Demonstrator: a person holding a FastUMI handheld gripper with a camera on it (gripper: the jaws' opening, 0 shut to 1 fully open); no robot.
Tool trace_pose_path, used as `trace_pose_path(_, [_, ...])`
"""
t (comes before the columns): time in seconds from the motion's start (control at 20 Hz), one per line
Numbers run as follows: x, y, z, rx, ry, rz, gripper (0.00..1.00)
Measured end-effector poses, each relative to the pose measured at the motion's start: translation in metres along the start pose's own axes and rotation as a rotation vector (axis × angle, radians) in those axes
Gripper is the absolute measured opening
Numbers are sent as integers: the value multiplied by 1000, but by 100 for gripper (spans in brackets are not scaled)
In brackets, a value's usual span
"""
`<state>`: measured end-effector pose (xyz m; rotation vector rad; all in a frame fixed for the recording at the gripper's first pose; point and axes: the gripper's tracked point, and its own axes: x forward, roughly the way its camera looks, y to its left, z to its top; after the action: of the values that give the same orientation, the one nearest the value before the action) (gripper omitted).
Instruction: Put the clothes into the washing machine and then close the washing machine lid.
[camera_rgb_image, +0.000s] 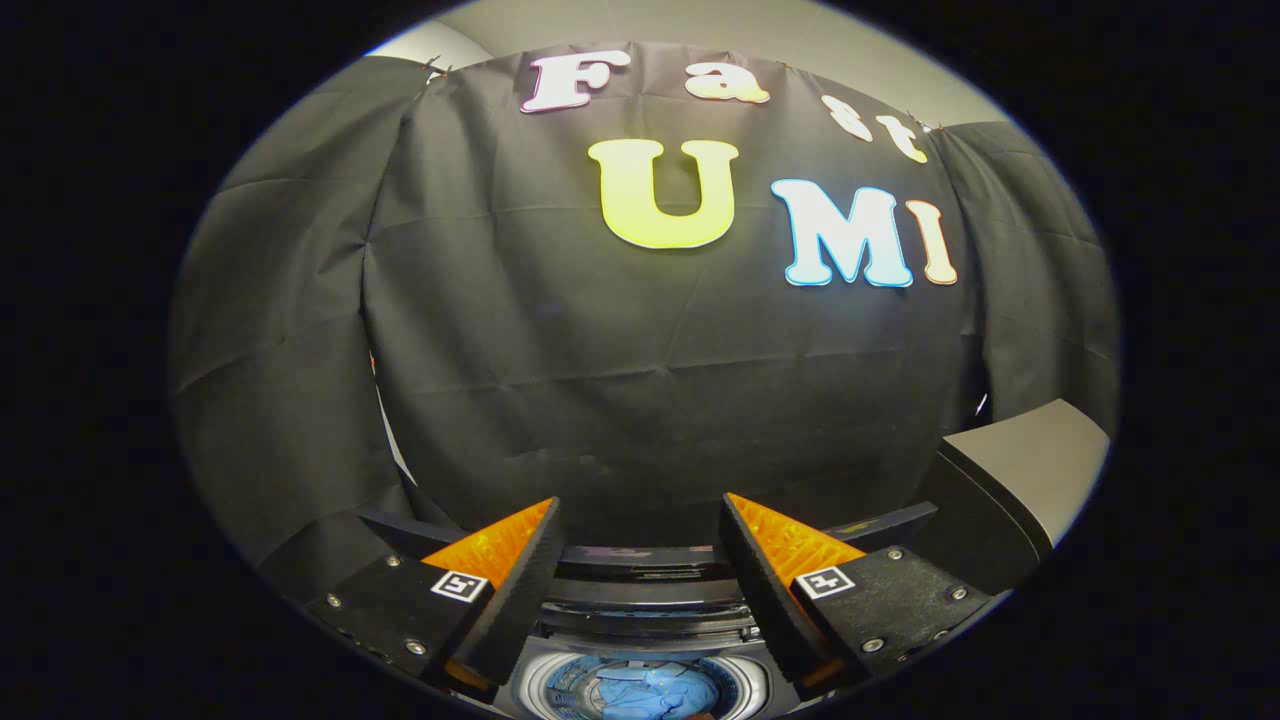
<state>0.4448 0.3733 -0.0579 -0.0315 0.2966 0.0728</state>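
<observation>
In the gripper view, the hand-held gripper (640, 560) is standing wide open above the washing machine (640, 620). Its two fingers (520, 590) are spreading well apart, each with a black pad on the inner face and an orange ribbed body behind it, and nothing is lying between them. They are not touching anything; the hand-held gripper is released and carrying nothing.

Below the gap between the fingers, the round drum opening of the washing machine is showing, and the blue clothes (645, 692) are lying inside it. The drum is cut off at the bottom, so only a part of the clothes is visible, and I cannot tell how many pieces are in there; they are looking like one crumpled blue bundle. Just beyond the fingers, the dark rear edge of the machine is running across. The lid (1020, 480) is standing open to the right of the right finger, tilted upward, with a grey face and a dark edge.

I am counting one hand-held gripper with two fingers, one washing machine and one lid.
</observation>
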Motion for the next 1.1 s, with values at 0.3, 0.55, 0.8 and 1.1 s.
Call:
trace_pose_path(0.3, [-15, 0, -7, -9, 10, 9, 96])
trace_pose_path(0.55, [-34, 3, -15, -8, 23, 23, 96])
trace_pose_path(0.8, [-52, 5, -28, -8, 37, 43, 96])
trace_pose_path(1.1, [-71, 6, -40, -19, -7, 49, 96])
